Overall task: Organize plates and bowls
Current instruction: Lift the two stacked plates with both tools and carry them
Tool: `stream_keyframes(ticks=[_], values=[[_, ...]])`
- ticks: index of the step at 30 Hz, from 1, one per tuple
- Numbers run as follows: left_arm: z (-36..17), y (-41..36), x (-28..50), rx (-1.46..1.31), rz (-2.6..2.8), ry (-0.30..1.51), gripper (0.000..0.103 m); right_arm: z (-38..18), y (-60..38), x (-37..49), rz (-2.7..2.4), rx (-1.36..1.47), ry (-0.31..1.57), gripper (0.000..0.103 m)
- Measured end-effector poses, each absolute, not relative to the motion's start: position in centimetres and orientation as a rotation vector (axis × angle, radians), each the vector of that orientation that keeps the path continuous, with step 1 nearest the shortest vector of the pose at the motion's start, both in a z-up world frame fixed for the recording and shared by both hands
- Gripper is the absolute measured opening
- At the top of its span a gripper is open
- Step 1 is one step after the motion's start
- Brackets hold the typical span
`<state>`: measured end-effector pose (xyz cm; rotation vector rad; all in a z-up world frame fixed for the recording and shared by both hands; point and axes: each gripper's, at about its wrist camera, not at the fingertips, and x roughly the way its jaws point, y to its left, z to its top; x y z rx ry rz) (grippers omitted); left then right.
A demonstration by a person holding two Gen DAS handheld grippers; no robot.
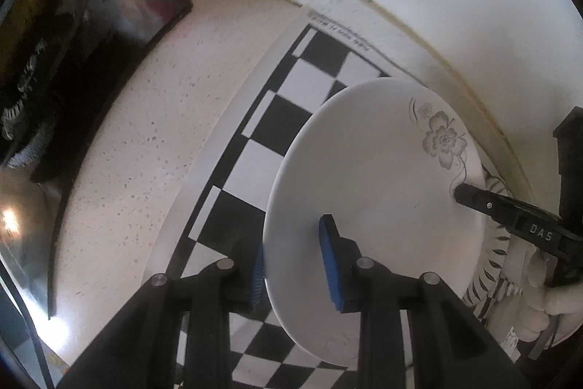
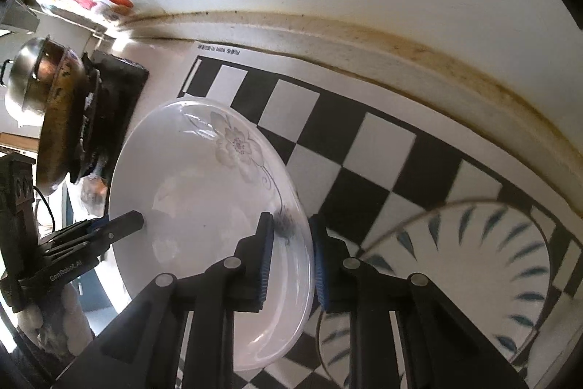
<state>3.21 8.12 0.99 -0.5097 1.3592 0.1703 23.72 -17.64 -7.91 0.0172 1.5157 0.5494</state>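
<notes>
Left wrist view: your left gripper (image 1: 297,265) is clamped on the near rim of the white flower-print plate (image 1: 371,192), one blue pad on top of the rim, the other under it. The plate stretches ahead and to the right of your fingers, tilted, above the black-and-white checkerboard sheet (image 1: 262,133). At the plate's far right edge your right gripper (image 1: 460,193) pinches the opposite rim, beside the flower print; a white-gloved hand (image 1: 546,294) carries it. Under that edge a leaf-patterned plate (image 1: 492,261) shows in part. Left of the sheet, speckled white countertop (image 1: 127,152), then a dark stove top (image 1: 91,61)

Right wrist view: your right gripper (image 2: 289,259) is closed on the same plate's (image 2: 204,206) rim, the rim squeezed between both blue pads, close to the dark end of the flower stem. The plate extends left of your fingers; your left gripper (image 2: 140,220) grips its far-left edge. Right of your fingers and lower, the plate with blue leaf marks (image 2: 492,265) lies on the checkerboard sheet (image 2: 364,152). Far left, a steel wok (image 2: 51,119) sits on the stove
</notes>
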Motion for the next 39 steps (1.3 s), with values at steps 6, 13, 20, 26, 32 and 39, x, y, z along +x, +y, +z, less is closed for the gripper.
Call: stream_keyframes(ticks=[6, 13, 20, 26, 32, 39], values=[[5.8, 6.6, -0.7, -0.479, 0.127, 1.347, 0.025, -4.9, -20.9, 20.2, 0.521, 0.052, 1.473, 0.022], [11.8, 1.7, -6.0, -0.423, 0.058, 1.349, 0.025, -2.1, -26.5, 13.8, 0.463, 0.113, 1.443, 0.021], [16.0, -5.9, -9.5, -0.356, -0.040, 1.377, 0.025, -1.2, -33.5, 7.3, 0.388, 0.199, 1.426, 0.021], [18.6, -10.7, -13.9, -0.293, -0.134, 1.399, 0.025, -1.5, -37.8, 1.7, 0.322, 0.257, 1.422, 0.021], [19.5, -13.8, -18.4, -0.249, -0.205, 1.442, 0.025, -2.0, -40.8, -3.1, 0.286, 0.286, 1.416, 0.021], [15.6, -14.4, -19.6, -0.172, -0.221, 1.512, 0.025, -4.3, -40.7, -6.9, 0.273, 0.305, 1.447, 0.021]])
